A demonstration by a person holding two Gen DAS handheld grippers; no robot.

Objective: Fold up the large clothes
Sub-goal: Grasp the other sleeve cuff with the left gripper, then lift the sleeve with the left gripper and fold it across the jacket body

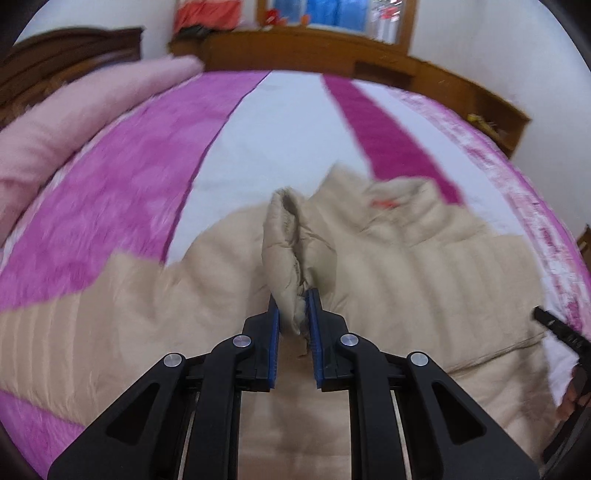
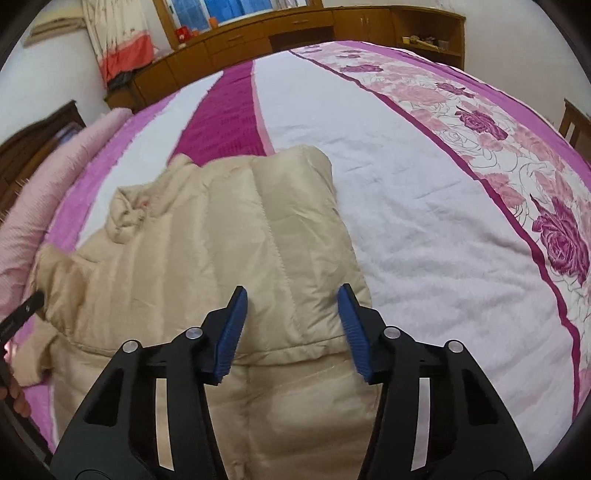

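jacket: beige quilted puffer jacket lies on the bed, spread across the pink/white/magenta bedspread, collar end pointing toward the far side.
left tongs: left tongs pressed together on a raised ridge of the jacket's fabric; the fold stands up between the blue pads, lifted clear of the flat part.
right tongs: right tongs spread wide, pinching nothing, hanging just above the jacket's folded-over panel near a horizontal seam.
left view only: pinched ridge up close; small orange mark near the collar, too blurred to read; right tongs' black tip at the right edge; whole frame motion-blurred.
right view only: sharp frame; rose print band on the bedspread along the right; jacket's right edge folded inward, quilt stitching clear; left tool's black tip at the left edge, with a bit of hand below it.
both views: pink rolled blanket on the bed's left side, dark headboard beyond it, wooden cabinets along the far wall, window with blue behind.
writing: none legible on jacket or tools.
pose: both tools point forward over the bed from the near edge, left one beside the right, jacket under both.
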